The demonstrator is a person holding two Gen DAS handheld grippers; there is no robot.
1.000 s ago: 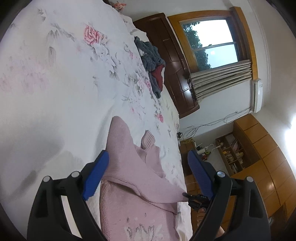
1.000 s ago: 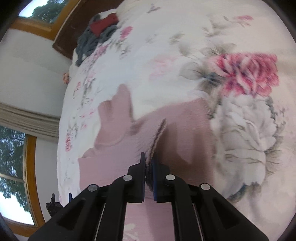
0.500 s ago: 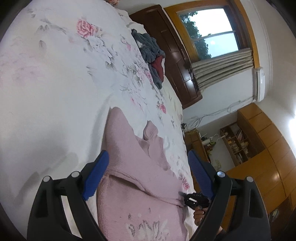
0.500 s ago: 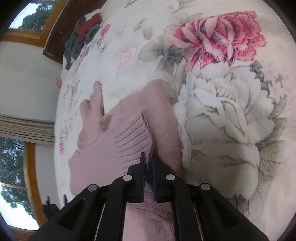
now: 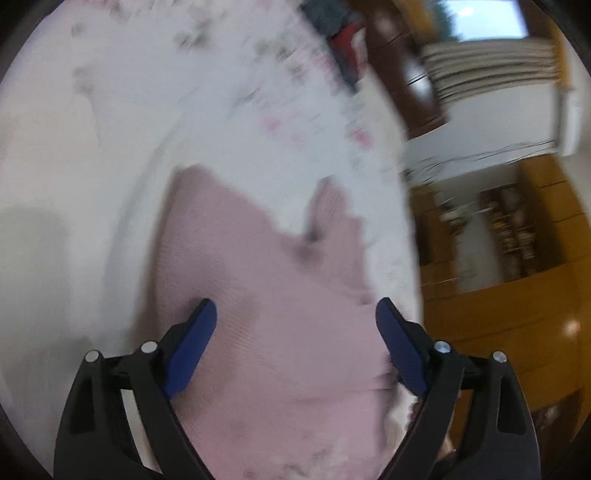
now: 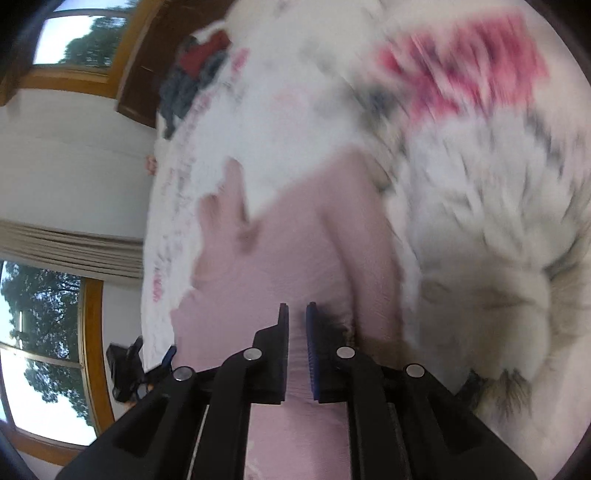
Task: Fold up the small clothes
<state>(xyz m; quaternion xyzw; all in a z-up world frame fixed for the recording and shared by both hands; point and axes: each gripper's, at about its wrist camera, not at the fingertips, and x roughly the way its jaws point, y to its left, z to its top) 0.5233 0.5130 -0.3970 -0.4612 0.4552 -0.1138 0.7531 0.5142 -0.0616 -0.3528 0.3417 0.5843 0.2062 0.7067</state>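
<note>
A pink knitted sweater (image 5: 277, 277) lies on the flowered bed cover (image 5: 110, 147), one sleeve end sticking out toward the bed's far side. My left gripper (image 5: 295, 332) hovers open just above the sweater's body, its blue pads wide apart with nothing between them. In the right wrist view the same sweater (image 6: 295, 240) fills the middle, with a folded ridge running across it. My right gripper (image 6: 296, 314) sits low on the cloth, its jaws nearly together with pink knit in the narrow gap. Both views are blurred by motion.
A heap of grey and red clothes (image 5: 340, 33) lies at the far end of the bed by a dark wooden headboard (image 6: 136, 74). Beyond the bed edge are orange wooden cabinets (image 5: 517, 314), a curtain (image 5: 487, 66) and windows (image 6: 40, 332).
The right gripper has carried the sleeve across the sweater's body and come down low onto it. The left gripper has dropped closer over the sweater, still open.
</note>
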